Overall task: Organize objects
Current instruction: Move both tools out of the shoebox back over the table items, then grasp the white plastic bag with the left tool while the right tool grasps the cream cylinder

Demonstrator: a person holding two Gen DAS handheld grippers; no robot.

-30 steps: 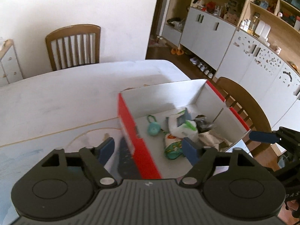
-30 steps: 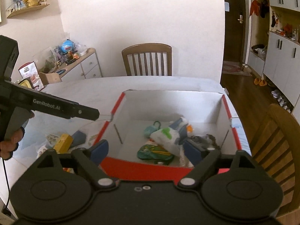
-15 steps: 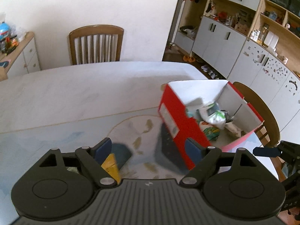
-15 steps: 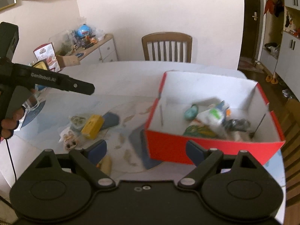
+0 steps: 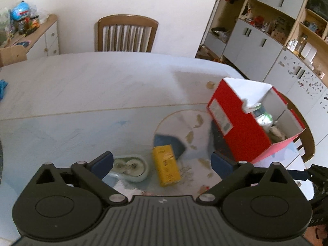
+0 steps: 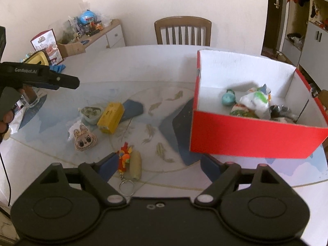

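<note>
A red box (image 6: 246,135) with white inside stands on the table's right and holds several small items; it also shows in the left wrist view (image 5: 242,127). Left of it lie a yellow box (image 6: 110,117), a pale round tin (image 6: 91,112), a rabbit-face pouch (image 6: 85,139) and a red keychain toy (image 6: 124,157) beside a beige piece (image 6: 135,165). My left gripper (image 5: 162,162) is open above the yellow box (image 5: 166,165) and tin (image 5: 131,167). My right gripper (image 6: 157,165) is open and empty just above the keychain toy.
The table (image 5: 102,86) has a glass top with fish print. A wooden chair (image 5: 126,33) stands at the far side and another at the right (image 5: 307,143). A sideboard (image 6: 98,39) with clutter is at the left; cabinets (image 5: 256,45) line the right wall.
Both grippers have swung left and pulled back from the red box. The loose items on the table have come into view in front of them. Both stay open.
</note>
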